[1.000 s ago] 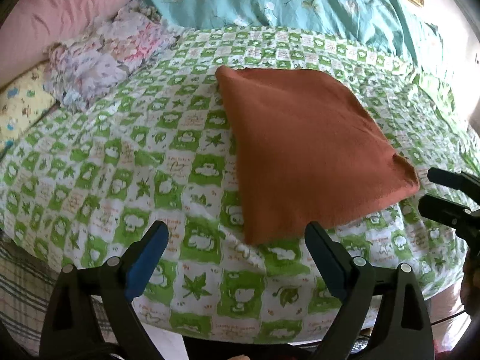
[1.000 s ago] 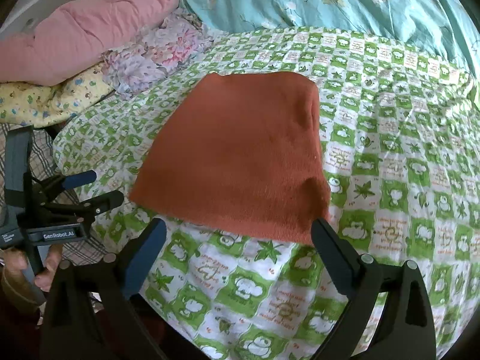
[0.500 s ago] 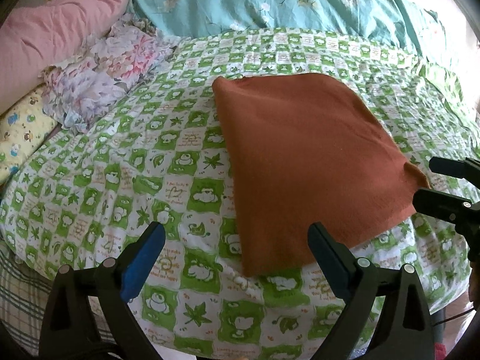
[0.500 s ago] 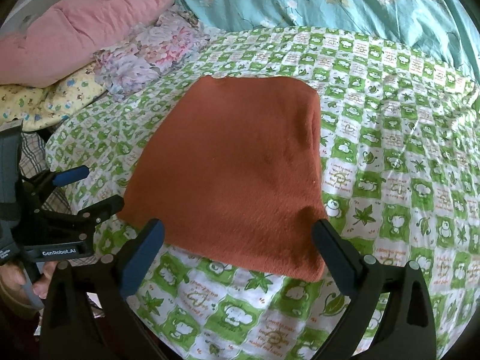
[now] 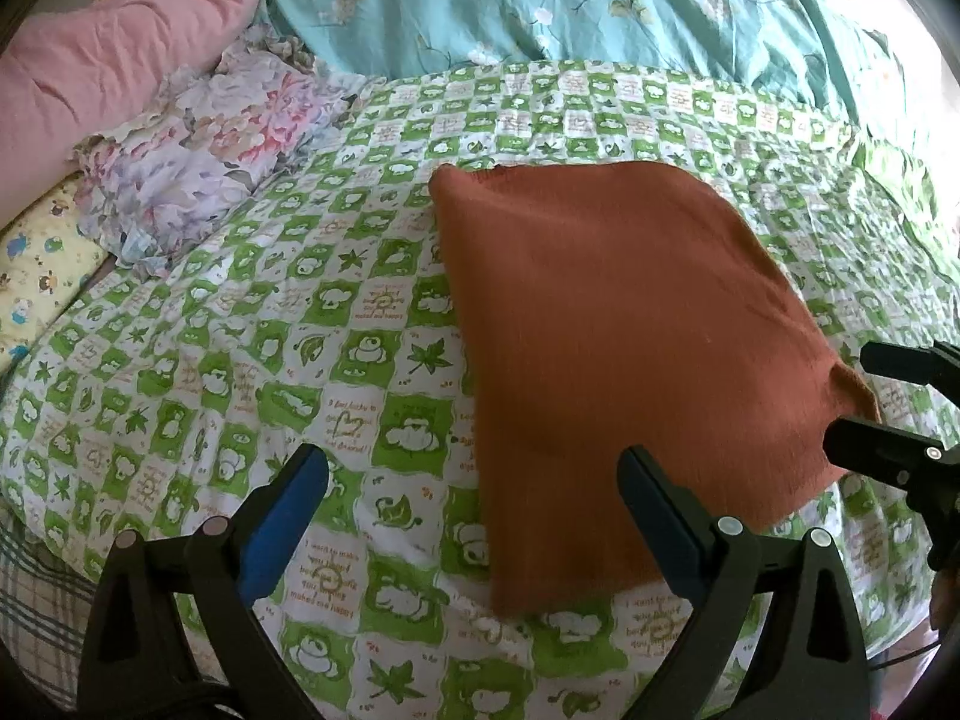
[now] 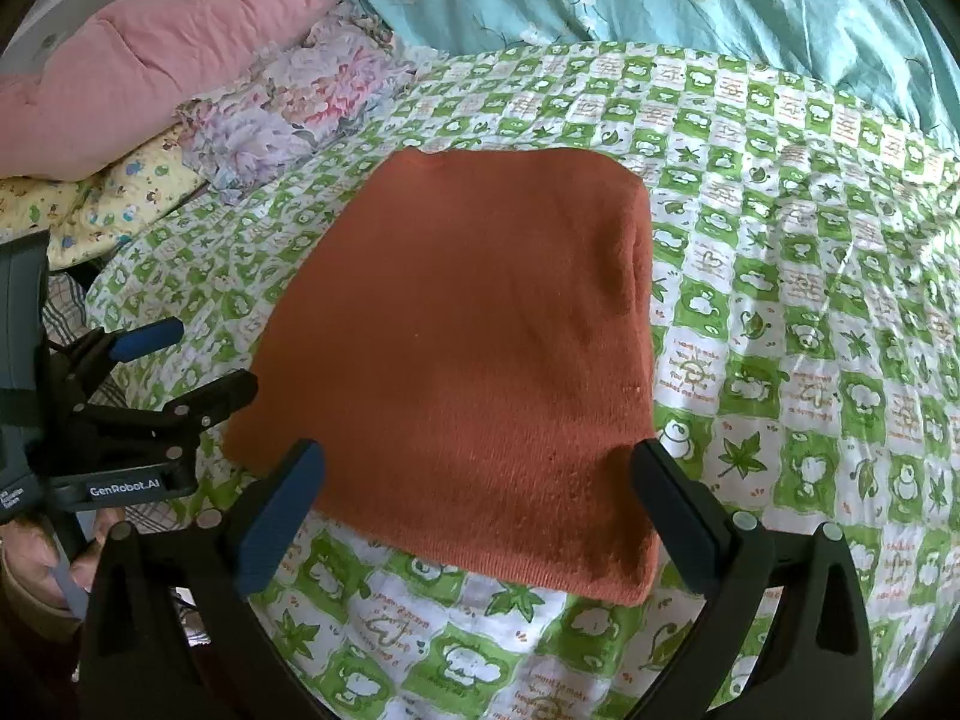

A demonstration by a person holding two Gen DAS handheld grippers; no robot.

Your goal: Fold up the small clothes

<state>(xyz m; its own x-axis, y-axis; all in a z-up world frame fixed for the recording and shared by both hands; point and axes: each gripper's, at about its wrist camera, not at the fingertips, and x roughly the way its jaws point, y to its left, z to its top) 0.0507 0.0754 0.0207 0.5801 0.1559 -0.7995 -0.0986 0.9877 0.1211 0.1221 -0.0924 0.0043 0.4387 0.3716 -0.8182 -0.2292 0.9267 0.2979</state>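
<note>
A rust-orange knitted garment point(image 5: 624, 348) lies folded into a flat rectangle on the green-and-white patterned sheet point(image 5: 240, 360). My left gripper point(image 5: 474, 510) is open, hovering over the garment's near left corner, with its right finger over the cloth. In the right wrist view the same garment point(image 6: 480, 348) fills the middle, and my right gripper point(image 6: 480, 510) is open, straddling its near edge without holding it. The other gripper point(image 6: 174, 360) shows open at the left, beside the garment's left corner. The right gripper point(image 5: 864, 396) appears at the right edge of the left wrist view.
A pink pillow point(image 5: 120, 48), a floral cloth point(image 5: 198, 156) and a yellow printed pillow point(image 5: 42, 264) lie at the back left. A teal floral quilt point(image 5: 600, 6) covers the far bed. A hand point(image 6: 36, 564) holds the left gripper's handle.
Both grippers have moved forward and closer to the garment's near edge, which now sits between and under the fingers. The garment itself lies unchanged.
</note>
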